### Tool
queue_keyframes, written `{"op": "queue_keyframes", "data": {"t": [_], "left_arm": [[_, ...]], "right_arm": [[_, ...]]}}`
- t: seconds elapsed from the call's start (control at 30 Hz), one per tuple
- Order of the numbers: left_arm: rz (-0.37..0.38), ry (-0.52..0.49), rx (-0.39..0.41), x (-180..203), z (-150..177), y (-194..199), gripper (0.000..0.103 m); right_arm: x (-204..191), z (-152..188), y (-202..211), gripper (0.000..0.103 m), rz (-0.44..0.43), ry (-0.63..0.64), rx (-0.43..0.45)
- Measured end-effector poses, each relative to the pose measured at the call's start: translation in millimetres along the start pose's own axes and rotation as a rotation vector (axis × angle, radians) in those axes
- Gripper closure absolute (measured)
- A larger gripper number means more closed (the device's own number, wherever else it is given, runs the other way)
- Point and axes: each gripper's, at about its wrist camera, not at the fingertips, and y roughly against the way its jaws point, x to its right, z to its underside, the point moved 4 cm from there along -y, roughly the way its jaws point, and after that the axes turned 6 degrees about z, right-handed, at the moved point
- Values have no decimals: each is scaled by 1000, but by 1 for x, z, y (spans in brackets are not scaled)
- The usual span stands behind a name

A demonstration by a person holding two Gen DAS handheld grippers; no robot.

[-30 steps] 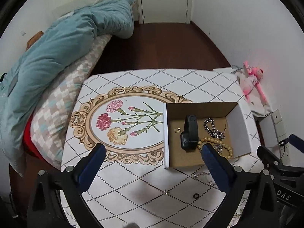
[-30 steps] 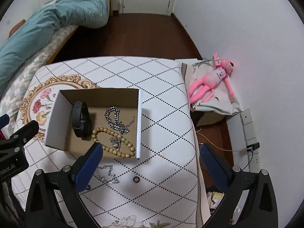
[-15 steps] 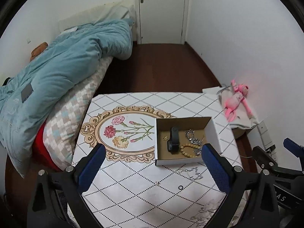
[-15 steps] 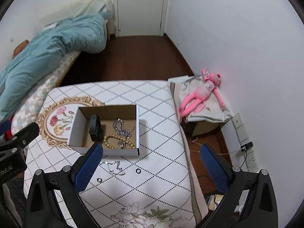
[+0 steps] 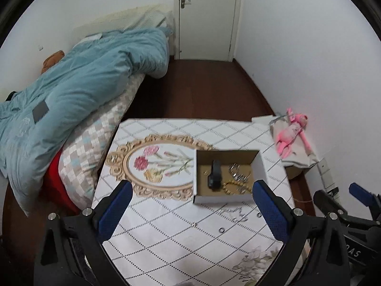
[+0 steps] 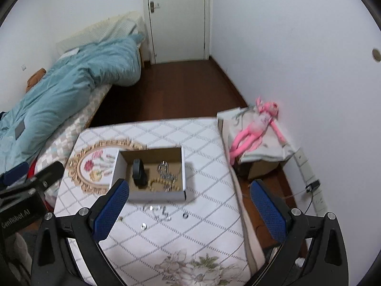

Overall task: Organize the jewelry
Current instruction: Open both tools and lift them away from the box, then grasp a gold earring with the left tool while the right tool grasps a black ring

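Observation:
A small cardboard box [image 5: 221, 199] [image 6: 157, 196] stands on the patterned table [image 5: 166, 250]. Inside it lie a black band [image 5: 215, 176] [image 6: 139, 172], a silver chain [image 5: 238, 174] [image 6: 166, 172] and a bead bracelet [image 5: 235, 187] [image 6: 157, 183]. In front of the box a loose silver chain [image 5: 232, 213] [image 6: 159, 212] and small rings [image 5: 222, 230] [image 6: 185, 215] rest on the cloth. My left gripper [image 5: 190, 186] and right gripper [image 6: 189, 186] both hang open and empty, high above the table's near side.
A bed with a teal duvet [image 5: 71, 95] runs along the left. A pink plush toy [image 6: 252, 128] lies on a cloth-covered box right of the table. Wall sockets with a cable [image 6: 312, 186] sit low on the right wall. A white door [image 6: 176, 19] is at the back.
Both grippers have pulled up and back from the table, so the box and jewelry look smaller and more of the room shows. Both stay open and empty.

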Motion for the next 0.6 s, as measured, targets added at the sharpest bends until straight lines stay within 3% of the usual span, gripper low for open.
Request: {"op": "queue_keyframes", "data": {"t": [0.17, 0.3, 0.37, 0.5, 0.6], "left_arm": [[-45, 17, -81, -19, 31, -38, 0], [-93, 22, -179, -35, 60, -79, 1], [-104, 29, -229, -41, 75, -98, 1], [-123, 18, -299, -48, 99, -130, 3], [-120, 14, -344, -50, 114, -148, 4]], "right_arm": [[0, 37, -60, 4, -32, -5, -130], [1, 68, -110, 28, -51, -15, -227], [0, 83, -135, 30, -61, -27, -270], [0, 104, -170, 30, -53, -41, -290], [-3, 112, -186, 37, -45, -40, -292]]}}
